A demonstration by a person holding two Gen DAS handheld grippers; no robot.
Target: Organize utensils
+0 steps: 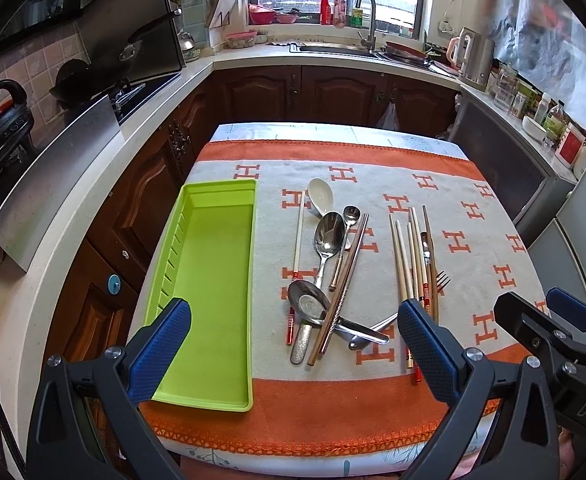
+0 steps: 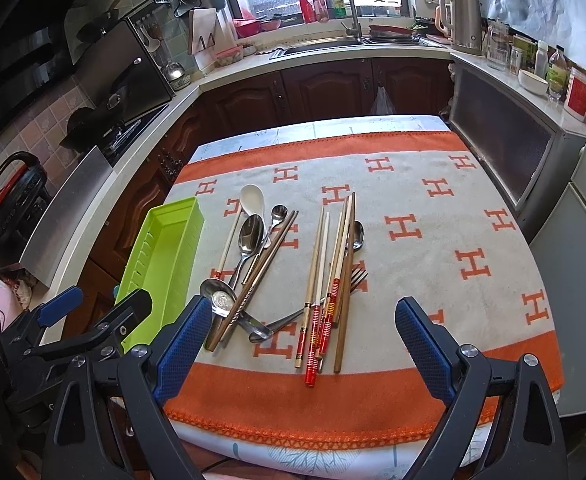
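Note:
A green utensil tray [image 1: 209, 280] lies empty at the table's left; it also shows in the right wrist view [image 2: 161, 256]. Right of it lies a heap of metal spoons [image 1: 327, 240] [image 2: 251, 236], a white ceramic spoon [image 1: 320, 196] [image 2: 251, 199] and brown chopsticks [image 1: 343, 284]. Further right lie several wooden chopsticks [image 1: 411, 256] [image 2: 333, 272] over a fork [image 1: 441, 280] [image 2: 359, 278]. My left gripper [image 1: 293, 348] is open and empty above the near edge. My right gripper [image 2: 299, 348] is open and empty, near the chopsticks' ends.
The table carries an orange and grey towel [image 1: 473, 216] with H marks. Kitchen counters, a stove [image 1: 133, 92] at left and a sink [image 1: 333, 48] at back surround the table. A metal cabinet [image 2: 505, 160] stands close on the right.

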